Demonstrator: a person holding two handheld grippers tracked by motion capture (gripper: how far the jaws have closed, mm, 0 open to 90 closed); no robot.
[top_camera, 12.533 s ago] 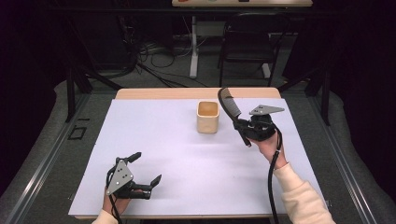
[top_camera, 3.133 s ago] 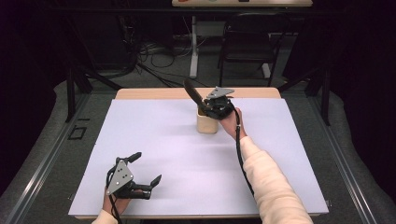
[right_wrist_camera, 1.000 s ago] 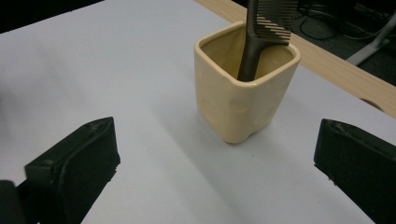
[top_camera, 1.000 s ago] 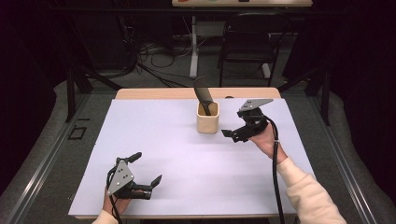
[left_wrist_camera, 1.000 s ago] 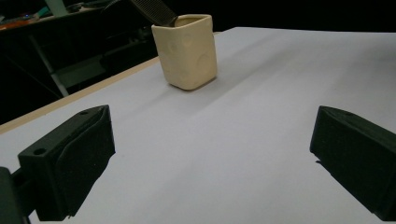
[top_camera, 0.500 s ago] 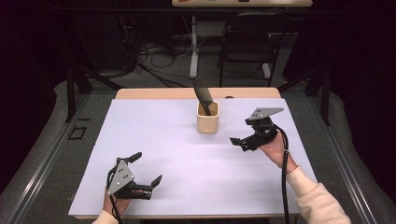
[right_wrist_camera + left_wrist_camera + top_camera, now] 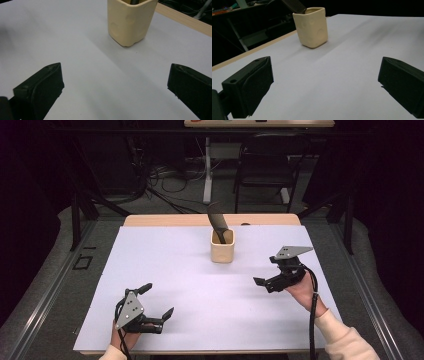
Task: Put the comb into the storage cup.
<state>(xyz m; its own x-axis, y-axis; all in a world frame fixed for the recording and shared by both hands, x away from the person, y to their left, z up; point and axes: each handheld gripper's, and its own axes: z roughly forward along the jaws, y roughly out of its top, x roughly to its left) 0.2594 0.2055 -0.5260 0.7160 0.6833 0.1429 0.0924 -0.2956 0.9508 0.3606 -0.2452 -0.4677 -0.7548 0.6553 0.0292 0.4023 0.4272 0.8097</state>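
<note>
A cream square cup (image 7: 222,251) stands on the white table sheet (image 7: 170,265), toward the back middle. A dark flat tool (image 7: 218,220) leans in it, its upper end sticking out toward the back left. My right gripper (image 7: 265,270) is open and empty, to the right of and nearer than the cup. My left gripper (image 7: 158,299) lies open and empty near the front left edge. In the left gripper view, the cup (image 7: 311,26) and tool (image 7: 293,5) sit far ahead of the left gripper (image 7: 324,85). In the right gripper view, the cup (image 7: 130,21) stands ahead of the wide-apart jaws of the right gripper (image 7: 115,85).
A wooden table edge (image 7: 170,220) shows behind the white sheet. Beyond it are a dark floor with cables (image 7: 165,195), a white post (image 7: 206,170) and a chair (image 7: 262,165). Black frame bars (image 7: 75,220) flank the table.
My right gripper carried the dark tool to the cup, left it standing inside, opened, and drew back to the right and toward the front. The left gripper stayed put.
</note>
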